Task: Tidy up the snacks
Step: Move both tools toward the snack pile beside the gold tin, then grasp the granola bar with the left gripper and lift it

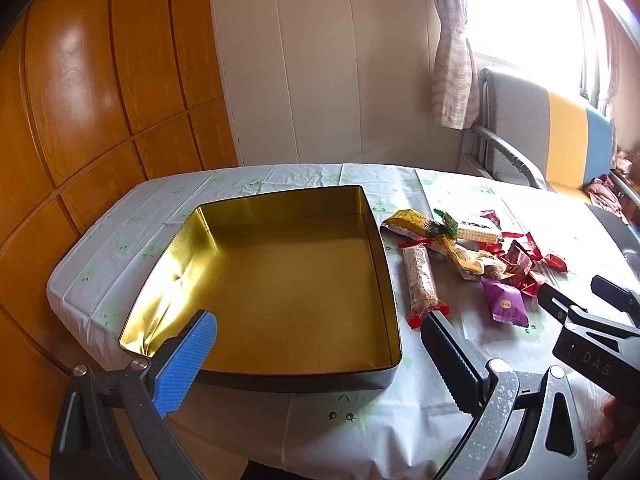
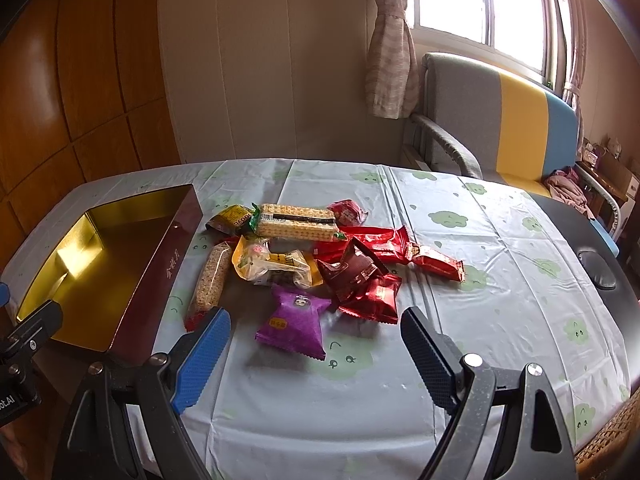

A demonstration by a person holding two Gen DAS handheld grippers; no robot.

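An empty gold-lined tin [image 1: 280, 280] lies on the table; it also shows in the right wrist view [image 2: 92, 272] at the left. A pile of snacks lies to its right: a purple packet [image 2: 296, 322], a long cereal bar [image 2: 210, 280], a cracker pack [image 2: 298, 222], a yellow bag [image 2: 276, 266] and several red packets [image 2: 372, 276]. The pile also shows in the left wrist view [image 1: 472, 256]. My left gripper [image 1: 320, 344] is open and empty above the tin's near edge. My right gripper [image 2: 316, 336] is open and empty, just short of the purple packet.
The table has a pale cloth with green cloud prints [image 2: 500, 280]. A dark mouse-like object [image 2: 598, 270] lies at its right edge. A grey, yellow and blue chair [image 2: 500, 120] stands behind, under a window. A wooden wardrobe [image 1: 100, 100] is to the left.
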